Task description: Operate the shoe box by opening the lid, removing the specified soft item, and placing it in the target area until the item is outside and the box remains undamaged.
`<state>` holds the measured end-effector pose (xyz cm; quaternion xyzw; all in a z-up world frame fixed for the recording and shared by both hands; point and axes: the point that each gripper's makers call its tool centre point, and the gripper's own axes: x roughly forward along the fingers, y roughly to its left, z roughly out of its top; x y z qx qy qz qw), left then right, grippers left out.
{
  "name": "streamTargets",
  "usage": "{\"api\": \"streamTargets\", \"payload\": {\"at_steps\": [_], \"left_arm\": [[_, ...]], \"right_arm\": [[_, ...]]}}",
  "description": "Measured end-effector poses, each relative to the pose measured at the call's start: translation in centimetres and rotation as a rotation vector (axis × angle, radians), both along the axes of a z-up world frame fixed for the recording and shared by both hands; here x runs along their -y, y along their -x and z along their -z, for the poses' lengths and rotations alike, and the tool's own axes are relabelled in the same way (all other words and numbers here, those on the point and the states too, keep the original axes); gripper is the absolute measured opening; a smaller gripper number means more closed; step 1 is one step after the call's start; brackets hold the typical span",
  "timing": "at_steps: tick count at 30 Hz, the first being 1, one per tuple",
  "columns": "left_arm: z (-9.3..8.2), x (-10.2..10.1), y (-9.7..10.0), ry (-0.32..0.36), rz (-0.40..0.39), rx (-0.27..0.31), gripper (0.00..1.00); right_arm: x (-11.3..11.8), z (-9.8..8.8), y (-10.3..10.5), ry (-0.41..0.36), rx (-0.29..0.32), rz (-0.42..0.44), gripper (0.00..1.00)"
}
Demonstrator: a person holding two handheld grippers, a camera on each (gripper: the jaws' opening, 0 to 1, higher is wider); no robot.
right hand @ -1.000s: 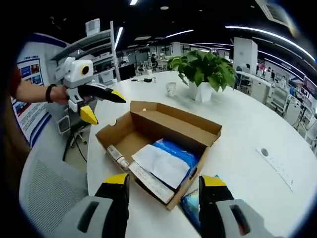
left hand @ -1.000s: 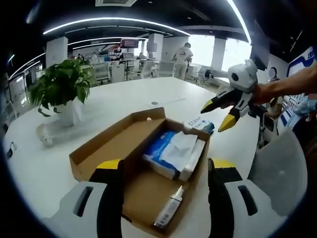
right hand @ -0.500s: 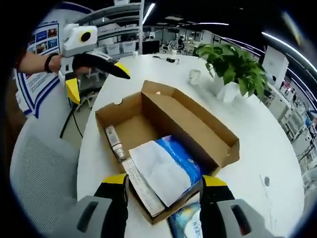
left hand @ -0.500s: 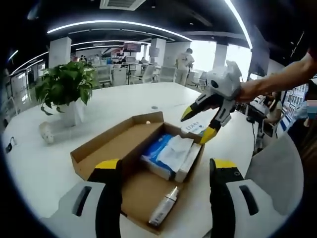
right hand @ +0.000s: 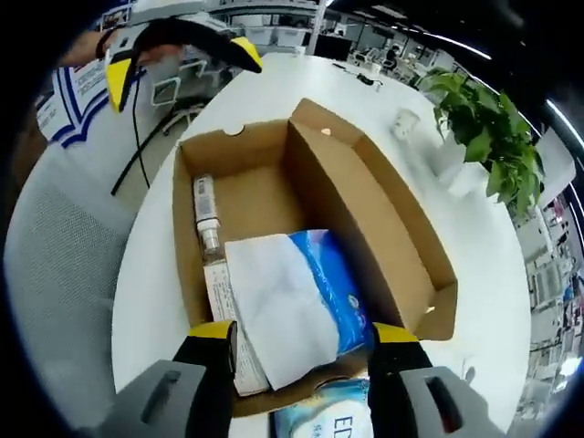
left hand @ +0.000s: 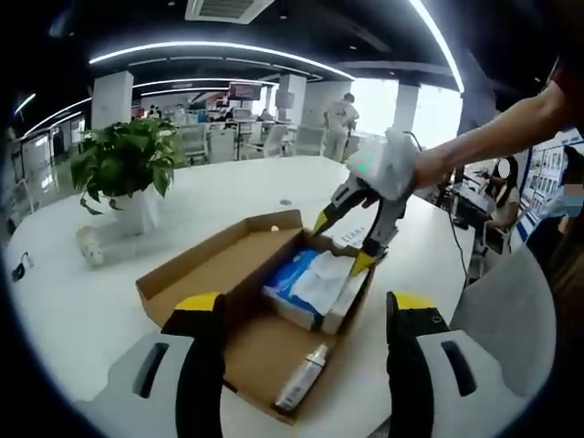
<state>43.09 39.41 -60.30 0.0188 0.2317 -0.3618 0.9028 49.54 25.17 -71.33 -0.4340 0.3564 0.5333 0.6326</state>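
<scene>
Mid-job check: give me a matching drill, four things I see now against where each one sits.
1. blue tissue pack
2. small bottle
3. potted plant
4. right gripper

a. on the table beyond the box
b. lying at the box's end, away from the pack
c. open, just above the pack
d. in the shoe box, under a white sheet

Pairs: 1-d, 2-b, 3-a, 4-c

Bright ceiling strips, sharp — fisheye-warped edges
</scene>
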Motion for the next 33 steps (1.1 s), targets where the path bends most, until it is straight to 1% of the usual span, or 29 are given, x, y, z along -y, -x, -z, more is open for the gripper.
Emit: {"api": "streamTargets", "payload": {"at_steps": [6,9,12,14,15,17,23,28,33], "left_arm": [[-0.3,-0.1,-0.1,0.007,-0.002,0.01,0.73],[-0.4,-0.2,0.0,0.006,-0.002,0.012,0.73],[-0.2,-0.2,0.2,-0.005,0.003,0.013,0.74],[-0.1,-0.4,0.2,0.0,0.002,0.004,0.75],[0.0,-0.5,0.3,0.001,0.001,0.003,0.75],[0.1,-0.7,0.3,0.001,-0.002,0.0,0.75],[-0.1,-1.1,0.4,0.002,-0.012,0.001,0.74],[-0.1,-1.7,0.3,0.003,-0.025,-0.001,0.74],[0.0,-1.7,0.3,0.004,-0.027,-0.003,0.75]], "right_arm": [[-0.7,0.8,-0.4,0.018,-0.011,-0.04,0.57],[-1.0,1.3,-0.5,0.04,-0.014,-0.065,0.57],[-1.4,1.5,-0.7,0.06,0.003,-0.11,0.56],[-1.6,1.6,-0.7,0.077,-0.006,-0.142,0.56],[-1.7,1.6,-1.0,0.076,0.001,-0.139,0.57],[-1.7,1.7,-1.3,0.099,0.005,-0.159,0.57],[-1.9,2.8,-1.4,0.137,-0.02,-0.2,0.58],[-2.1,3.8,-1.0,0.155,-0.04,-0.224,0.58],[-2.4,4.6,-1.0,0.159,-0.051,-0.238,0.6]]}}
